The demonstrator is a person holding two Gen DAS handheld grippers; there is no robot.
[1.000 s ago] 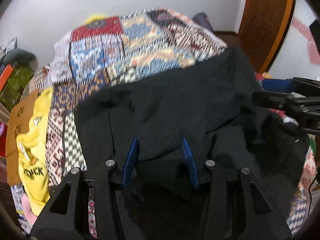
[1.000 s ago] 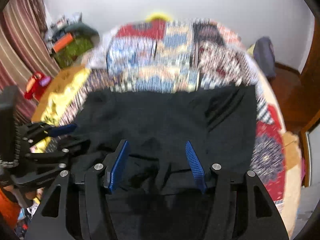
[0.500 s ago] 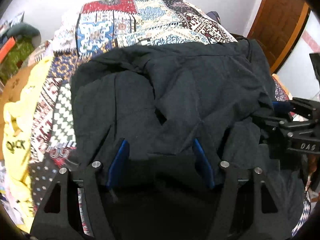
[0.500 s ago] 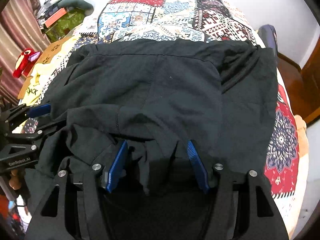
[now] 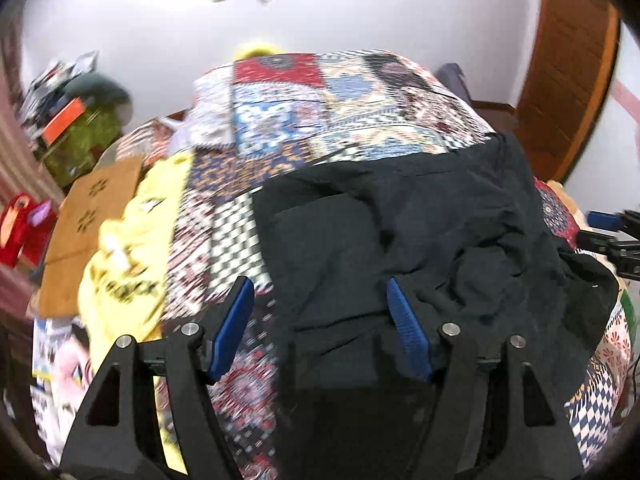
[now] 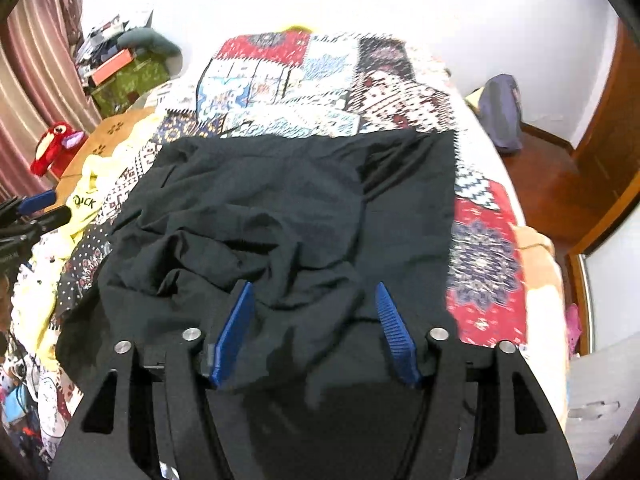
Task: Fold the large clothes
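Observation:
A large black garment [image 6: 296, 208] lies rumpled on the patchwork bed; it also shows in the left wrist view [image 5: 420, 240]. My left gripper [image 5: 320, 300] is open, above the garment's left near edge, with nothing between its blue pads. My right gripper [image 6: 314, 304] is open over the garment's bunched near edge, with cloth lying under and between the pads. The left gripper shows at the left edge of the right wrist view [image 6: 28, 216], and the right gripper at the right edge of the left wrist view [image 5: 612, 236].
A patchwork bedspread [image 6: 304, 76] covers the bed. A yellow shirt [image 5: 124, 264] and a brown cardboard sheet [image 5: 84, 216] lie at the left. A red plush toy [image 6: 54, 148], boxes [image 6: 124, 76], a curtain, a wooden door [image 5: 568, 64] and a grey bag [image 6: 500, 112] surround the bed.
Both grippers have pulled back and tilted up from the garment. The left gripper has shifted left, so its left pad is now over the bedspread. The garment lies lower and flatter.

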